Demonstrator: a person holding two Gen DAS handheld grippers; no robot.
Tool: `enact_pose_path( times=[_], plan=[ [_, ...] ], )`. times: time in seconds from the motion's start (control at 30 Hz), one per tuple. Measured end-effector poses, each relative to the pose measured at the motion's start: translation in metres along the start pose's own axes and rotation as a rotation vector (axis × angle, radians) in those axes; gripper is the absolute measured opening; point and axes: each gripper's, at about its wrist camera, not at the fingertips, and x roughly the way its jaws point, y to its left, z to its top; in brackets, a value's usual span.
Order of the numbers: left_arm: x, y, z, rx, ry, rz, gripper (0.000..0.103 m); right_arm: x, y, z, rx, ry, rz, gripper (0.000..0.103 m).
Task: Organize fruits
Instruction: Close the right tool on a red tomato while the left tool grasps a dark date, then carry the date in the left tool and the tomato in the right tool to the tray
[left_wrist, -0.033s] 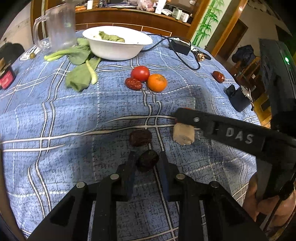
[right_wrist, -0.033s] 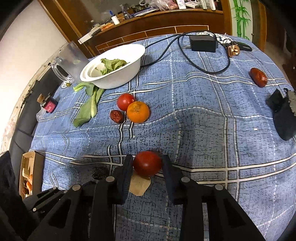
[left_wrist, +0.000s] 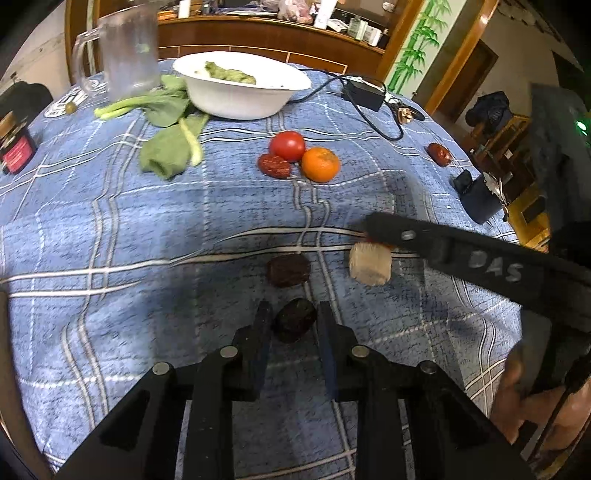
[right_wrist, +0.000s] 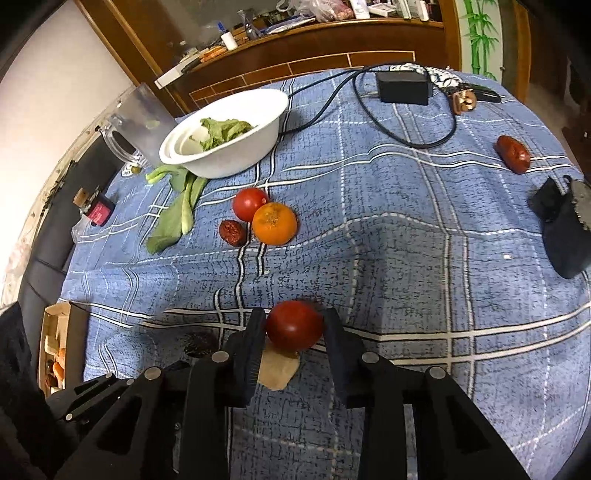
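Note:
My left gripper (left_wrist: 293, 319) is shut on a dark dried date (left_wrist: 294, 319), held just above the blue checked cloth. A second dark date (left_wrist: 289, 270) lies just ahead of it. My right gripper (right_wrist: 294, 326) is shut on a red tomato (right_wrist: 294, 325), over a beige wrapped block (right_wrist: 277, 371); in the left wrist view its arm (left_wrist: 480, 258) crosses from the right above that block (left_wrist: 370, 264). Farther out sit a tomato (left_wrist: 287, 146), an orange (left_wrist: 320, 164) and a red date (left_wrist: 273, 165) together. Another red date (right_wrist: 513, 154) lies far right.
A white bowl (left_wrist: 242, 90) with greens stands at the back, leafy greens (left_wrist: 166, 147) and a glass mug (left_wrist: 123, 61) to its left. A black adapter with cable (right_wrist: 402, 87) is at the back right, a black pouch (right_wrist: 565, 232) at the right edge, a small jar (left_wrist: 14, 146) far left.

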Motion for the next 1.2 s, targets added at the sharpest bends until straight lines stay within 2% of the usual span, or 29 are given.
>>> enact_pose_path(
  times=[0.3, 0.5, 0.63, 0.73, 0.93, 1.03, 1.2],
  plan=[
    [-0.051, 0.023, -0.023, -0.073, -0.062, 0.004, 0.023, -0.047, 0.006, -0.028, 0.032, -0.035, 0.045, 0.034],
    [-0.098, 0.039, -0.042, -0.100, -0.115, 0.008, 0.023, -0.067, 0.037, -0.060, 0.024, -0.018, 0.075, 0.034],
    [-0.133, 0.068, -0.062, -0.147, -0.152, 0.030, 0.023, -0.072, 0.073, -0.079, 0.004, 0.002, 0.106, 0.034],
    [-0.157, 0.104, -0.083, -0.207, -0.157, 0.064, 0.023, -0.073, 0.107, -0.090, -0.029, 0.013, 0.135, 0.034],
    [-0.196, 0.192, -0.134, -0.346, -0.141, 0.186, 0.023, -0.063, 0.187, -0.115, -0.127, 0.056, 0.217, 0.035],
    [-0.214, 0.223, -0.157, -0.382, -0.135, 0.235, 0.024, -0.053, 0.228, -0.131, -0.182, 0.090, 0.256, 0.035],
    [-0.232, 0.251, -0.185, -0.415, -0.126, 0.251, 0.024, -0.037, 0.285, -0.160, -0.284, 0.141, 0.293, 0.035]
  ],
)
